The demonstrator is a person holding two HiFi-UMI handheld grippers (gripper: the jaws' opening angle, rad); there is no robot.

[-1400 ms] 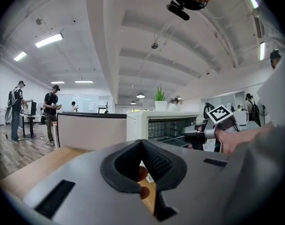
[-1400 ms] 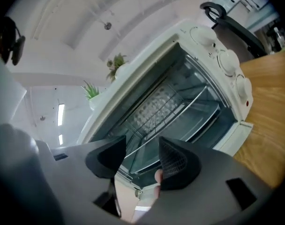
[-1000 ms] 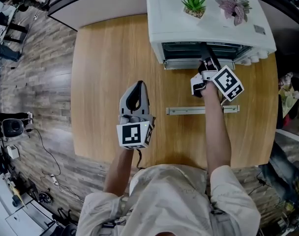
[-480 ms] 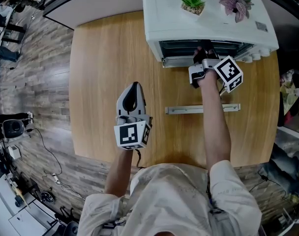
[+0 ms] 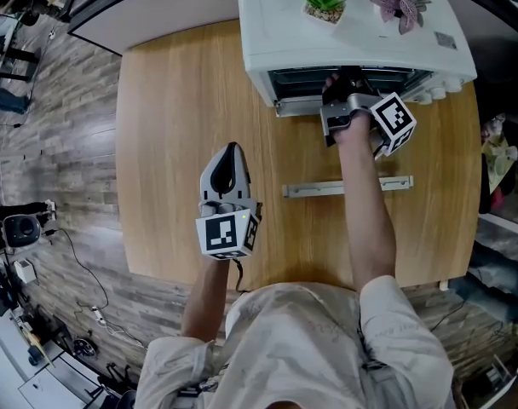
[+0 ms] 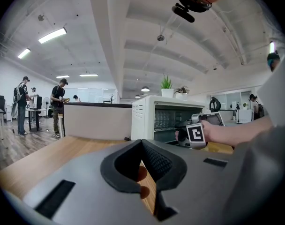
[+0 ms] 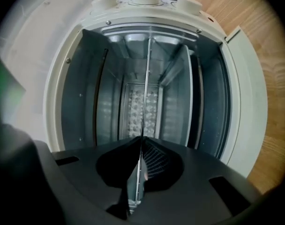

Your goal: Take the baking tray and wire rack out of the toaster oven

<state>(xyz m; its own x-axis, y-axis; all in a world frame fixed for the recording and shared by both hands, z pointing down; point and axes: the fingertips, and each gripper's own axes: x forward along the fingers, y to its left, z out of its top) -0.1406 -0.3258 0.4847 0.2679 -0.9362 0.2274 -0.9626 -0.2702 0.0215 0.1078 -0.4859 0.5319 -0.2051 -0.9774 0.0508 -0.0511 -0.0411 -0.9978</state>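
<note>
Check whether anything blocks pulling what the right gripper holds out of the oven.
Nothing visible does. The right gripper is shut on a thin metal edge, tray or rack I cannot tell, and the toaster oven door lies open.

Bright, even light falls from ceiling strip lights (image 6: 52, 35) at ten o'clock. Both gripper views bend hard toward dark round edges; the toaster oven (image 7: 81, 97) cavity sits dim, faintly glinting.

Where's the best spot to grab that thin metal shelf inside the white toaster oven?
The front edge of the thin metal shelf, reached straight through the open front of the white toaster oven. It lies flat and thin, so one jaw fits above, one below; the right gripper has just closed its jaws on it that way.
</note>
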